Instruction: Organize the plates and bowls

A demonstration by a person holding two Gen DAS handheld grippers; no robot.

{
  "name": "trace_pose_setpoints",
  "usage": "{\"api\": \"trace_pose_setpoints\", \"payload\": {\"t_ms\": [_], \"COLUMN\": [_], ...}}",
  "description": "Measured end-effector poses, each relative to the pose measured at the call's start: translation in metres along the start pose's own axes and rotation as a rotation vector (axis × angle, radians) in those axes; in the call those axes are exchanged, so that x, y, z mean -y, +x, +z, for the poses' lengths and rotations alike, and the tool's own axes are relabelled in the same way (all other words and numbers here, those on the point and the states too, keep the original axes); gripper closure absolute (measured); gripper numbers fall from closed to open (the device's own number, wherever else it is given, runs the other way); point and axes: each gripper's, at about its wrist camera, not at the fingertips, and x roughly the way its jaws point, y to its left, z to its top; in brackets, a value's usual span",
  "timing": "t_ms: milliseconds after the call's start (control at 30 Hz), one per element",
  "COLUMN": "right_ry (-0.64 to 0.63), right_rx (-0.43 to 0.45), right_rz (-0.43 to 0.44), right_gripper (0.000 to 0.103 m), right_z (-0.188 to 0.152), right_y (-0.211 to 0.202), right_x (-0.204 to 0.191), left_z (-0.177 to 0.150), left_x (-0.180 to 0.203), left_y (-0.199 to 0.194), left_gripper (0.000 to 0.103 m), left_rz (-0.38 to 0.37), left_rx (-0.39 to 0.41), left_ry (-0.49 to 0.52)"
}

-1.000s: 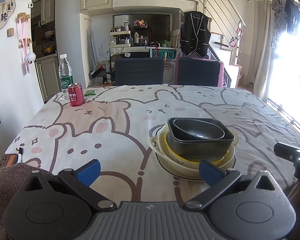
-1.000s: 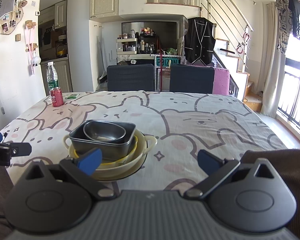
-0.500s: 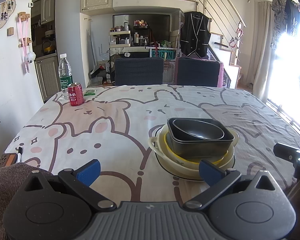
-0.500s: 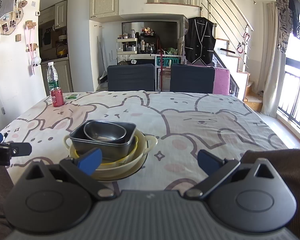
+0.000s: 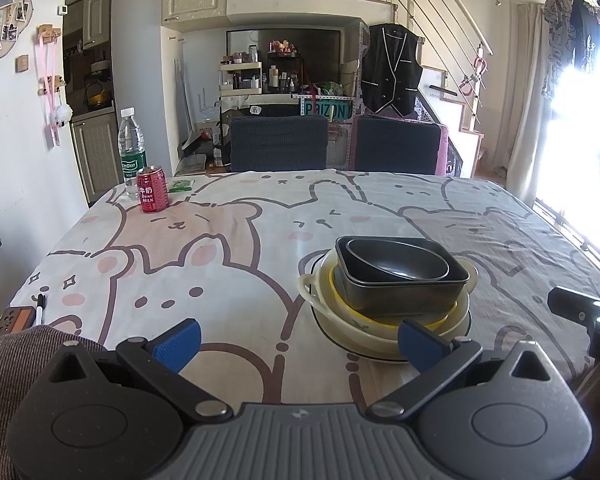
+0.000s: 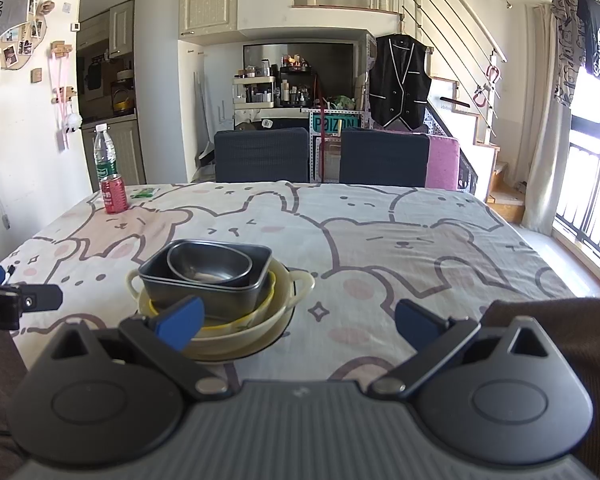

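A stack of dishes stands near the table's front middle. A small dark oval bowl (image 5: 396,265) nests in a dark rectangular pan (image 5: 400,296), which sits in a yellow bowl (image 5: 436,322) inside a cream two-handled bowl (image 5: 312,284) on a white plate (image 5: 352,340). The stack also shows in the right wrist view (image 6: 208,280). My left gripper (image 5: 298,340) is open and empty, just left of the stack at the front edge. My right gripper (image 6: 298,320) is open and empty, just right of the stack.
A red drink can (image 5: 152,190) and a water bottle (image 5: 131,150) stand at the far left corner, beside a small green packet (image 5: 181,185). A pen (image 5: 40,305) and a small device (image 5: 16,318) lie at the near left edge. Two dark chairs (image 5: 278,142) stand behind the table.
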Motion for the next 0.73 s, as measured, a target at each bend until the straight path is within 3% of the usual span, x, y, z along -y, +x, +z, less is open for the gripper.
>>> {"api": "trace_pose_setpoints", "payload": {"t_ms": [733], "right_ry": [0.000], "right_rx": [-0.001], "right_rz": [-0.001], "right_gripper": [0.000], "right_z": [-0.0001], "right_y": [-0.0004], "right_x": [-0.0001], "left_z": [0.0010], "left_x": [-0.0015], "left_y": [-0.0002], "left_gripper": [0.000], "left_rz": [-0.001], "left_rx": [-0.002], "left_ry": [0.000]}}
